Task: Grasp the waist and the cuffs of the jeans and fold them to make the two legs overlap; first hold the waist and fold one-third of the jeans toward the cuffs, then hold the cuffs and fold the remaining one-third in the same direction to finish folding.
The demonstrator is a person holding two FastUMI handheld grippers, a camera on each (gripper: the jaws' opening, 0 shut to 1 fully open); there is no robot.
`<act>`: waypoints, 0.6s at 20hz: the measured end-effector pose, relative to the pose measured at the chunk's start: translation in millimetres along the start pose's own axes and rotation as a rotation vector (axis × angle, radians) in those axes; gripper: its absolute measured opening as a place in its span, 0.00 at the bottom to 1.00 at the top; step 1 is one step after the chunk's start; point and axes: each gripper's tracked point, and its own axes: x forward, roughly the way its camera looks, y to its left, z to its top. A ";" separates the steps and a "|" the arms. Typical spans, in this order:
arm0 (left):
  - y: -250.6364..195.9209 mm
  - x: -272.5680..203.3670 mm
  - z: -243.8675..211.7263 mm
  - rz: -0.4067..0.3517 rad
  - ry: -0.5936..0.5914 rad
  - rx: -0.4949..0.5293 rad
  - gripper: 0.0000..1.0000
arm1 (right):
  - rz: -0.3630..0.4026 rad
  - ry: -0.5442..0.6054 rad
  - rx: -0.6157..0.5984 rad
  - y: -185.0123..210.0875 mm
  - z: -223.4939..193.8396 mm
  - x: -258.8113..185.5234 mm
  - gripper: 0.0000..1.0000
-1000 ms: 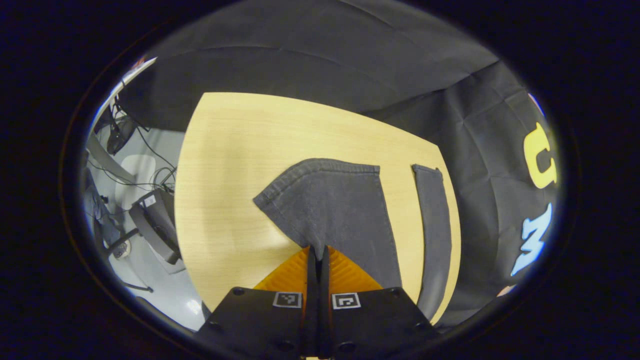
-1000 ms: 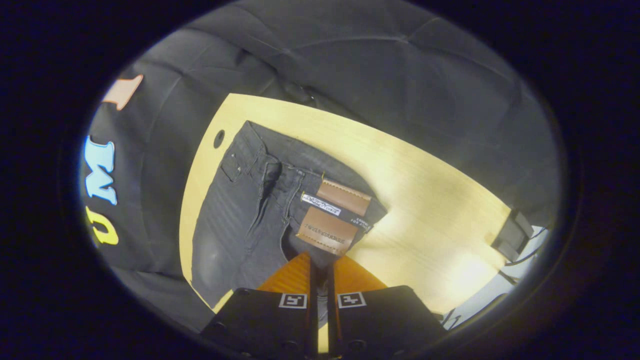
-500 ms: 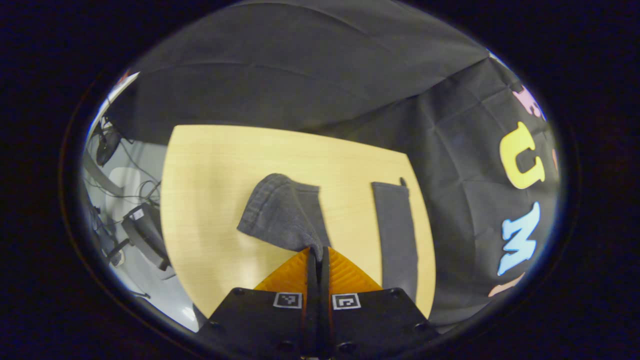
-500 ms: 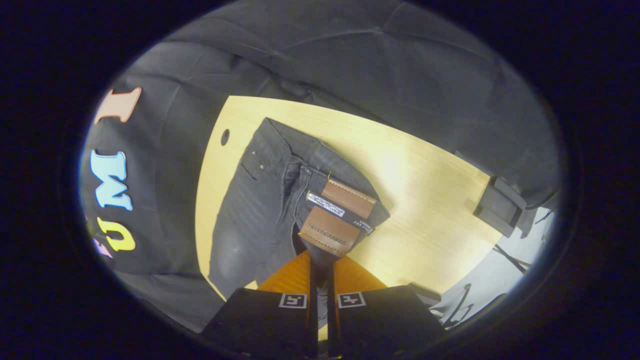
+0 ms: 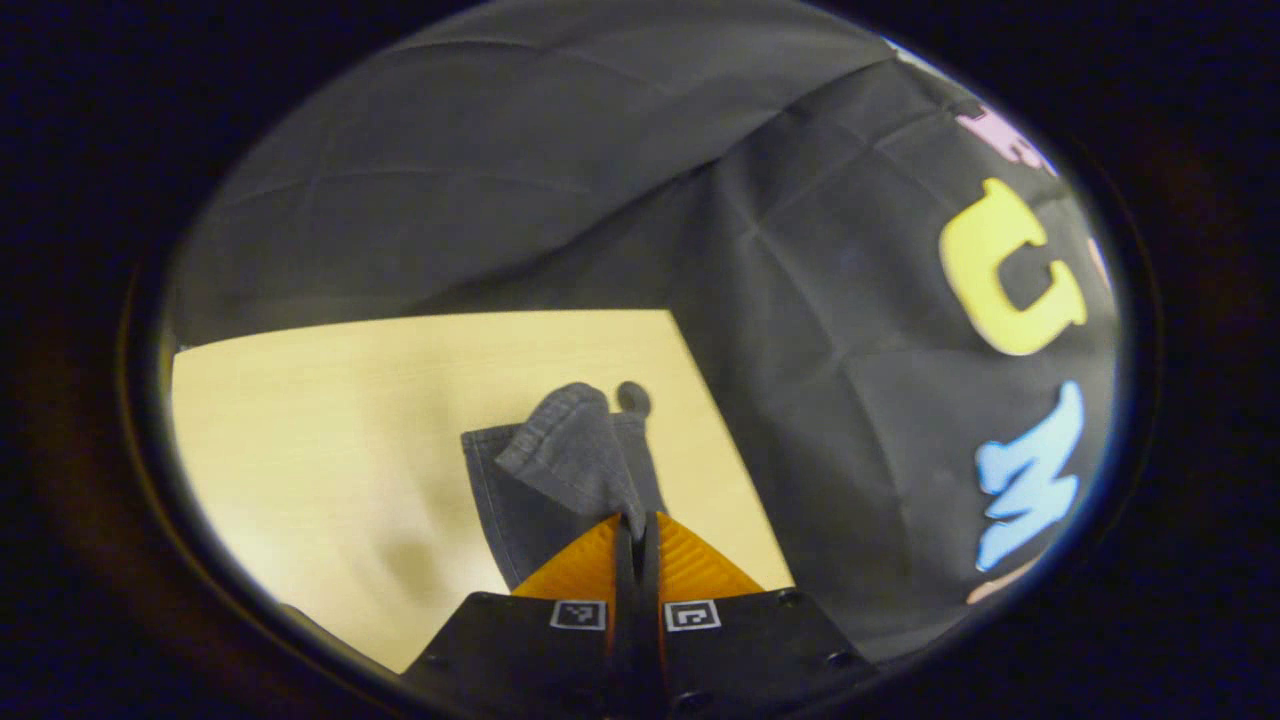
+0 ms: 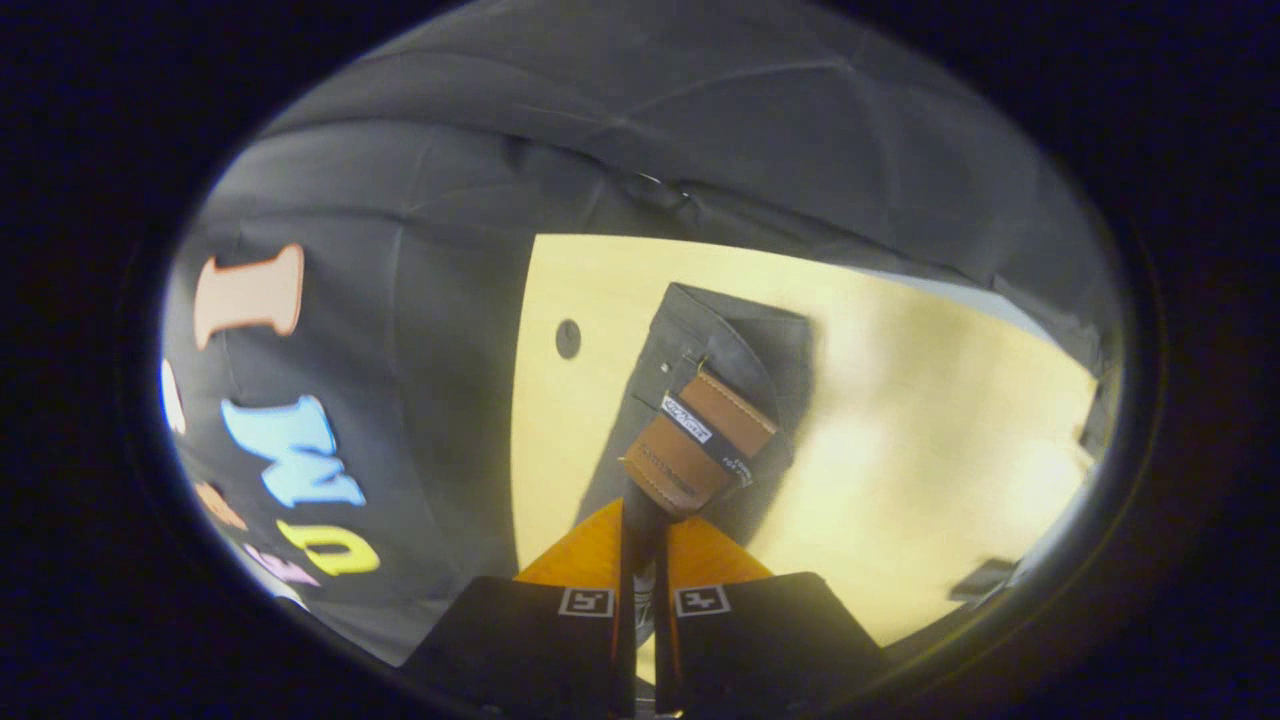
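Black cloth walls close in behind a pale wooden table, whose bare top runs wide in both views. On it lie dark grey jeans. In the left gripper view the left gripper has its two fingers pressed together on a bunched cuff, which is lifted off the table and hangs above the other leg lying flat below it, near the table's far edge; a small round hole in the tabletop shows just past the cuff. In the right gripper view the right gripper is clamped on the waist of the jeans, right at a brown leather patch with a small white tag across it. That raised part of the waist is held tilted above the rest of the jeans, which lie flat and stretch away toward the far edge of the table. A round hole sits in the tabletop just beside the jeans, on the side toward the cloth wall.
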 end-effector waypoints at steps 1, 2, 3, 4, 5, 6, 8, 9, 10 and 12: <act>7.4 31.9 -14.5 0.122 0.072 0.000 0.07 | 0.054 0.009 0.068 18.4 9.5 23.6 0.07; 3.3 47.5 -27.6 0.139 0.115 -0.020 0.11 | 0.086 0.006 0.106 26.1 15.5 36.4 0.10; -0.6 55.4 -36.4 0.135 0.119 -0.059 0.18 | 0.092 -0.026 0.122 29.0 23.8 46.1 0.22; -4.7 58.8 -40.0 0.121 0.113 -0.095 0.17 | 0.107 -0.055 0.103 33.3 29.9 47.9 0.31; -13.2 59.9 -38.5 0.084 0.111 -0.116 0.17 | 0.103 -0.067 0.066 30.4 32.8 43.8 0.23; -24.2 60.5 -32.9 0.039 0.106 -0.129 0.12 | 0.088 -0.059 0.035 25.7 32.1 41.8 0.24; -51.7 61.2 -22.5 -0.049 0.117 -0.106 0.11 | 0.088 -0.029 -0.006 25.5 24.9 31.1 0.32; -62.2 59.2 -19.4 -0.065 0.121 -0.079 0.18 | 0.076 -0.019 -0.029 19.9 22.6 23.4 0.32; -73.4 58.0 -16.2 -0.078 0.116 -0.049 0.15 | 0.052 -0.009 -0.049 10.8 20.9 20.9 0.32; -86.1 48.9 -9.1 -0.050 0.141 0.029 0.19 | 0.027 0.008 -0.050 0.3 20.1 19.7 0.32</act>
